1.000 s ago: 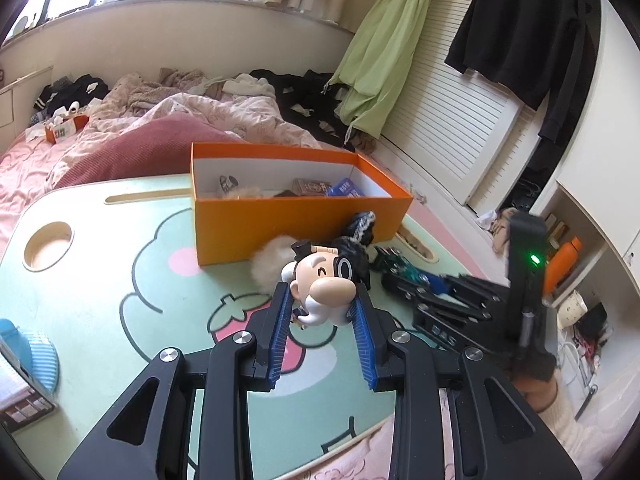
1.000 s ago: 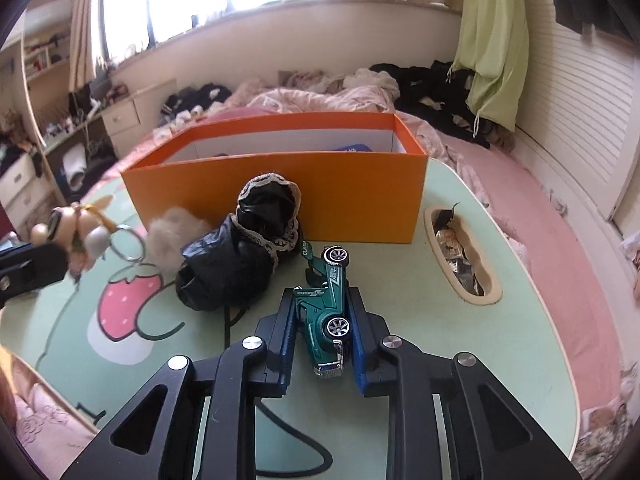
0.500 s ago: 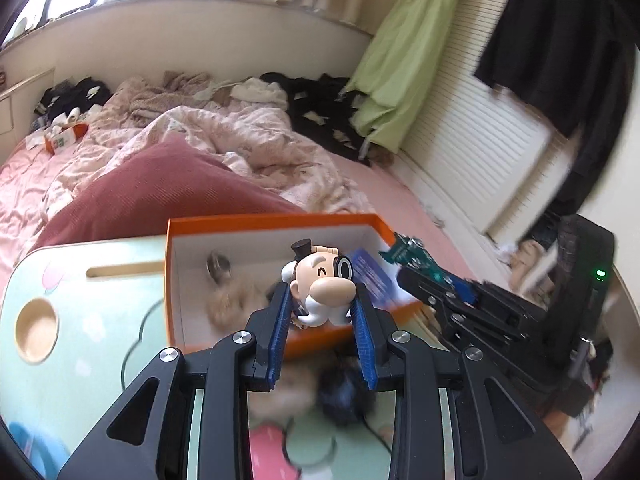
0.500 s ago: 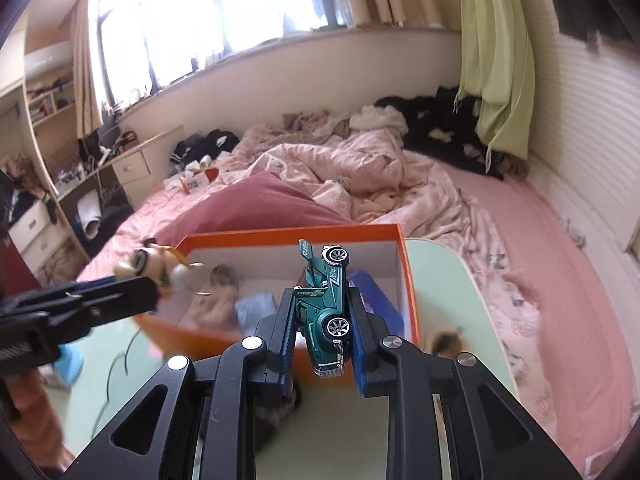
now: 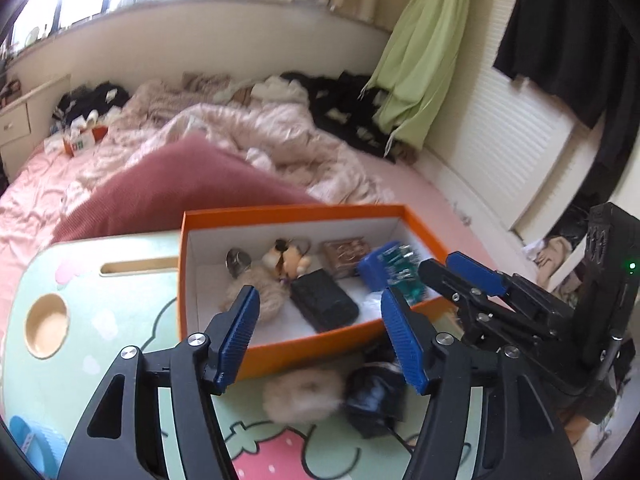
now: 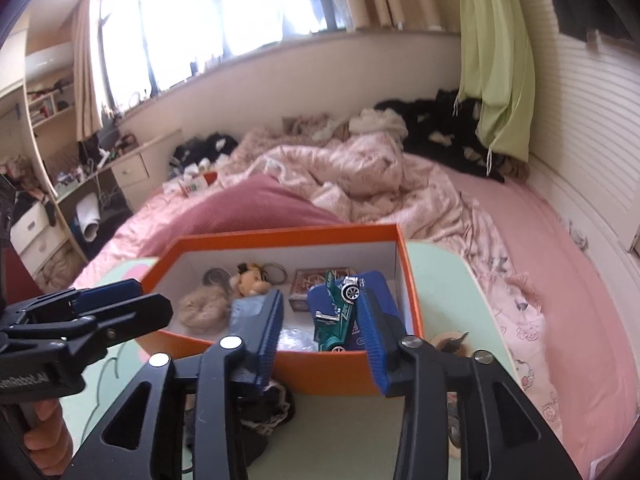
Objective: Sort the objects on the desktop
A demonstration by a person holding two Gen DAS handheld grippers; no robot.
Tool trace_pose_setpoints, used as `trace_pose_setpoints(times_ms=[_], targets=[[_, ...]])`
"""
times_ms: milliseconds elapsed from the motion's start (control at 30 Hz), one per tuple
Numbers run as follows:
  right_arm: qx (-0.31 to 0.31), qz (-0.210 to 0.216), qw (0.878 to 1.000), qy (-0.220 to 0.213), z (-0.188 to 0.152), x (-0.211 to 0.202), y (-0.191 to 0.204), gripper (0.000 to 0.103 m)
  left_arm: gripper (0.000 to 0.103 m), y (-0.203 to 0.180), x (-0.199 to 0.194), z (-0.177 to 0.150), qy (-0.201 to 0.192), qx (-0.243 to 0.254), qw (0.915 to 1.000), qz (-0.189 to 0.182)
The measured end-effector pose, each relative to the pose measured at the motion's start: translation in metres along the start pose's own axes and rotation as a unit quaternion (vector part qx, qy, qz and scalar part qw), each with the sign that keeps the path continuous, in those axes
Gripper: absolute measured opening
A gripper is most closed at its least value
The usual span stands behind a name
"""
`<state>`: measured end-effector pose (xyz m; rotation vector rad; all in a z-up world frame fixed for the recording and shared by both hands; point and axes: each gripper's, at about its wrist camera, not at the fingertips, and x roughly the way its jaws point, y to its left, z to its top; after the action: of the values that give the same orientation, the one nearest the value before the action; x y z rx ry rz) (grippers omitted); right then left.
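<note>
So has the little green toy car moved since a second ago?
Yes. The green toy car went from the table in front of the orange box up over its rim; it now tips inside as the right gripper opens.

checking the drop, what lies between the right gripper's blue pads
The green toy car, tilted nose-up over the orange cardboard box. The right gripper jaws are opening and neither pad seems to press it now, as the right wrist view shows.

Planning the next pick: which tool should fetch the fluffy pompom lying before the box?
Probably the left tool: opening, empty, just above the pompom. The right tool, opening, straddles the green car.
</note>
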<state>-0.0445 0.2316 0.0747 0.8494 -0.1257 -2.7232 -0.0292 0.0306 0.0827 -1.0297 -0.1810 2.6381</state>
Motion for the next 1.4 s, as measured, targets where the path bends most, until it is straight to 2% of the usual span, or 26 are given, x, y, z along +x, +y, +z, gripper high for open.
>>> trace_pose_setpoints(times_ms=[67,200,300,400,500,633,667,700,733,833,867,900,1400], targets=[[0.003,0.005,1.000,-0.017,-0.004,-0.020,0.003,0.054,0.074,-0.009,-0.017,-0.004,-0.013,0.014,0.9998,0.006],[-0.002,0.000,1.000,-0.018,-0.021,-0.048,0.012,0.076,0.077,-0.020,-0.038,-0.026,-0.011,0.044,0.9985,0.028],[-0.012,-0.011,1.000,0.007,-0.044,-0.058,0.017,0.077,0.077,-0.018,-0.040,-0.053,0.014,0.052,0.9979,0.036],[-0.020,-0.023,0.999,0.039,-0.069,-0.057,0.022,0.078,0.077,-0.011,-0.026,-0.080,0.056,0.034,0.9972,0.036],[-0.027,-0.035,0.997,0.061,-0.091,-0.051,0.026,0.078,0.077,-0.001,-0.011,-0.094,0.099,0.018,0.9939,0.044],[-0.033,-0.042,0.995,0.082,-0.109,-0.042,0.028,0.080,0.078,0.006,-0.010,-0.097,0.104,0.011,0.9928,0.058],[-0.034,-0.043,0.995,0.087,-0.112,-0.038,0.027,0.083,0.082,0.005,-0.008,-0.099,0.107,0.019,0.9919,0.066],[-0.042,-0.048,0.995,0.082,-0.114,-0.038,0.030,0.091,0.084,0.002,-0.007,-0.102,0.107,0.032,0.9907,0.078],[-0.049,-0.051,0.994,0.084,-0.116,-0.037,0.033,0.094,0.085,-0.001,-0.005,-0.104,0.107,0.048,0.9887,0.092],[-0.049,-0.060,0.994,0.081,-0.117,-0.034,0.029,0.103,0.088,0.000,-0.007,-0.107,0.100,0.049,0.9903,0.083],[-0.048,-0.060,0.994,0.077,-0.118,-0.033,0.027,0.103,0.094,0.001,-0.007,-0.109,0.099,0.051,0.9903,0.084],[-0.049,-0.060,0.994,0.076,-0.119,-0.034,0.026,0.103,0.094,0.002,-0.007,-0.109,0.096,0.051,0.9903,0.086],[-0.048,-0.059,0.995,0.070,-0.118,-0.034,0.025,0.103,0.095,0.002,-0.006,-0.107,0.090,0.049,0.9909,0.088]])
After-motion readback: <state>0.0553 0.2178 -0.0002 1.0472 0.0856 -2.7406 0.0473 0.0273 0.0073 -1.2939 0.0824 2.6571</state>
